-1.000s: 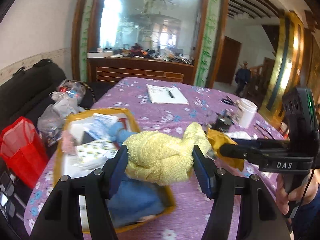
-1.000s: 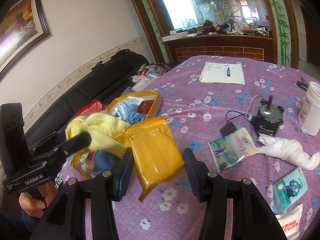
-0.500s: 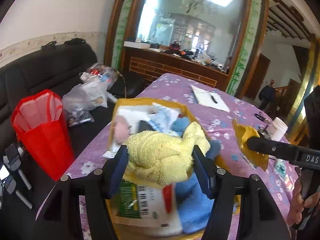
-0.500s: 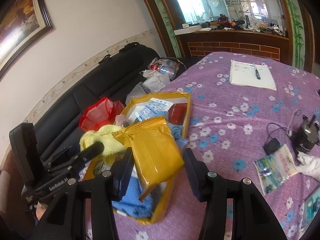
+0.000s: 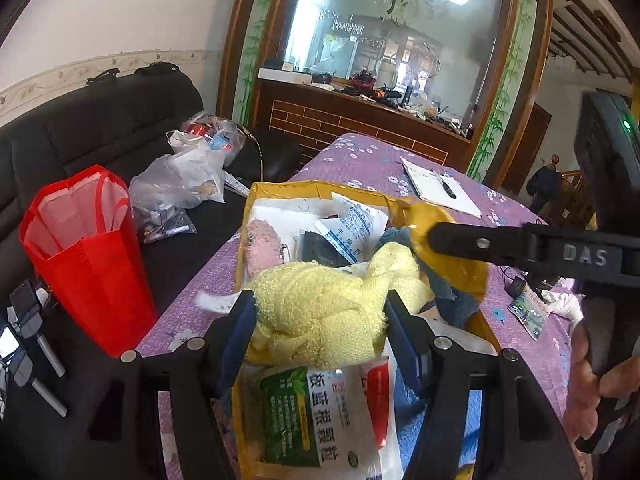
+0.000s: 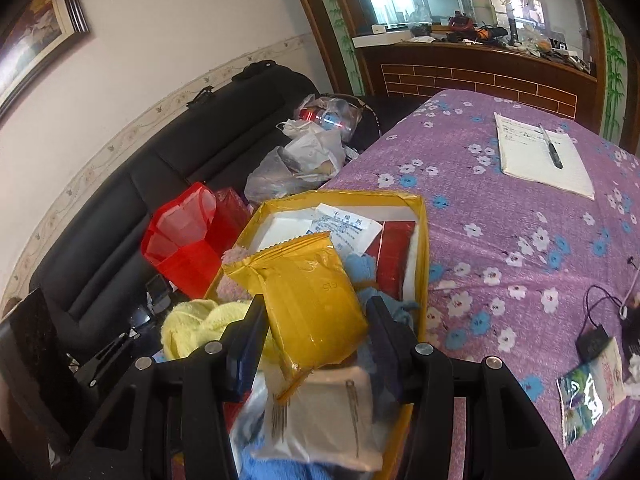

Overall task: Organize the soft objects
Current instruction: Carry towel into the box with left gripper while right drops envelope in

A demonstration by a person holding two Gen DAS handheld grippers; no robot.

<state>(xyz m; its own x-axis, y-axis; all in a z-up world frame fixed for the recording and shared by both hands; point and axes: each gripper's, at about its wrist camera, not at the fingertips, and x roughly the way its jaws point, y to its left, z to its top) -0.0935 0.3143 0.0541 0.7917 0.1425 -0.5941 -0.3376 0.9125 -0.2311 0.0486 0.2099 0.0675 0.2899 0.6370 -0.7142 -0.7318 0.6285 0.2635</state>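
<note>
Yellow towel [image 5: 320, 316]: knotted bundle, pinched on both sides between the left gripper [image 5: 320, 320] pads, held above the near end of the yellow box [image 5: 280, 192]. From the right wrist view it shows at 9 o'clock of the pouch [image 6: 192, 328].
Left gripper: partly closed, clamped on the yellow towel, pads pressing into the terry.
Yellow pouch [image 6: 308, 300]: glossy sealed packet, upright and tilted, gripped low down by the right gripper [image 6: 314, 328] over the box.
Right gripper: partly closed, both pads against the pouch's sides. In the left wrist view it enters from 3 o'clock [image 5: 436, 236], handle in a hand [image 5: 592, 384].
Yellow box: shallow open tray at the table's edge, crowded with a pink cloth [image 5: 262, 244], blue cloth [image 5: 452, 300], white printed sachet [image 5: 352, 228], a green-and-white packet [image 5: 316, 416], a red item [image 6: 394, 252].
Table [image 6: 500, 208]: purple cloth with flowers; notepad [image 6: 540, 156] with a pen at 1 o'clock of the box, well apart.
Sofa side: red bag [image 5: 84, 256] at 9 o'clock of the box, off the table; clear plastic bags [image 5: 180, 176] at 11 o'clock on the dark sofa [image 5: 80, 132].
</note>
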